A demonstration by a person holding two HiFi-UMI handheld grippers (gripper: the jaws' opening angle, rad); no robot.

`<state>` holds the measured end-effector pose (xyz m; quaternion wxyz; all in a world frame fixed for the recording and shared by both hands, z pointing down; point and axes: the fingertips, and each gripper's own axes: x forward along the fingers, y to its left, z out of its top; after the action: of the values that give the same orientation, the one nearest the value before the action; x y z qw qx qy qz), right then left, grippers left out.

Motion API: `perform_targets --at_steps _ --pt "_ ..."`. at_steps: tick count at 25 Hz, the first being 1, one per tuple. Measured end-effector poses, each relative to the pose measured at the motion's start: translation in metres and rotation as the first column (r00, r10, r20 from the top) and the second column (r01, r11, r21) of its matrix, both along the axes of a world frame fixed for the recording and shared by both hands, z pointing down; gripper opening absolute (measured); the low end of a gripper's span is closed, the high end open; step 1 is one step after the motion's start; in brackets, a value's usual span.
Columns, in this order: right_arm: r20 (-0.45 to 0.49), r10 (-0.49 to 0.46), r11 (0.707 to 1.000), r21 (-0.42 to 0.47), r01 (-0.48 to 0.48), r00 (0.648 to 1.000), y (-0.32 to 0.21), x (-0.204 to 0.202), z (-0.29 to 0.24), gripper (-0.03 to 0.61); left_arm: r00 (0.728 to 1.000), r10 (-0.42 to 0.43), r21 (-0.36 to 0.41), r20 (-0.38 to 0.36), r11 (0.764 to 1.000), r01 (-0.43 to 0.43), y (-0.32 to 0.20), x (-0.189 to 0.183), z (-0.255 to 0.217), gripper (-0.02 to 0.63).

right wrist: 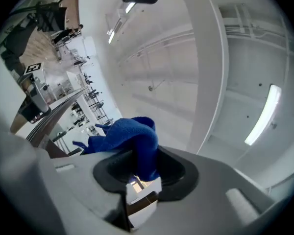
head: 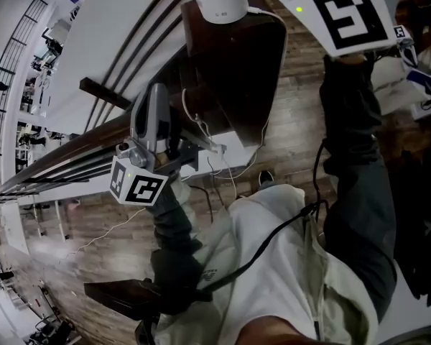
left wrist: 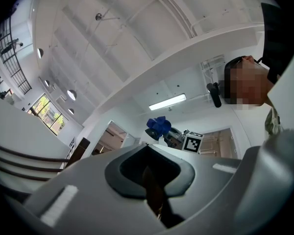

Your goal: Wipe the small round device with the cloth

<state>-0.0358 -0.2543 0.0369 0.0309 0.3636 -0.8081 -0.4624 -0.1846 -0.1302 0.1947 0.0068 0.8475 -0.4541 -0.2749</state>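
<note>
A blue cloth is pinched in my right gripper, bunched above the jaws. From the left gripper view the same cloth shows far off beside the right gripper's marker cube. A white round device with a cable stands on a dark brown stand at the top of the head view; something blue shows at its top edge. My left gripper is held low at centre left, its jaws together with nothing between them. Only the right gripper's marker cube shows at top right.
My own white shirt and dark sleeves fill the lower head view. Thin white cables trail over the wooden floor. A railing and white wall run along the left. Both gripper views look up at a white ceiling.
</note>
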Motion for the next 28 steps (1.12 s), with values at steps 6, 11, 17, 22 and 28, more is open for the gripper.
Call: perform_targets --at_steps 6,11,17,22,28 --pt "-0.066 0.041 0.996 0.086 -0.035 0.997 0.010 -0.016 0.011 0.110 1.000 -0.015 -0.010 0.002 1.000 0.015 0.004 -0.003 0.005 0.000" --pt "-0.143 0.125 0.990 0.084 -0.114 0.982 0.020 -0.001 0.052 0.109 1.000 -0.023 -0.019 0.000 1.000 0.023 0.002 -0.008 0.013 0.000" --pt "-0.210 0.087 0.996 -0.014 -0.092 0.974 0.027 0.005 0.104 0.110 1.000 -0.006 -0.069 -0.024 0.998 0.005 0.000 -0.003 0.034 0.000" --pt "-0.096 0.143 0.989 0.052 -0.138 0.985 0.032 0.005 0.059 0.110 1.000 -0.015 -0.078 -0.003 0.997 0.015 0.000 0.000 0.035 0.000" --pt "-0.179 0.305 0.935 0.241 -0.259 0.935 0.042 -0.045 0.036 0.110 0.999 -0.013 -0.018 0.051 1.000 0.014 -0.003 0.008 0.007 0.000"
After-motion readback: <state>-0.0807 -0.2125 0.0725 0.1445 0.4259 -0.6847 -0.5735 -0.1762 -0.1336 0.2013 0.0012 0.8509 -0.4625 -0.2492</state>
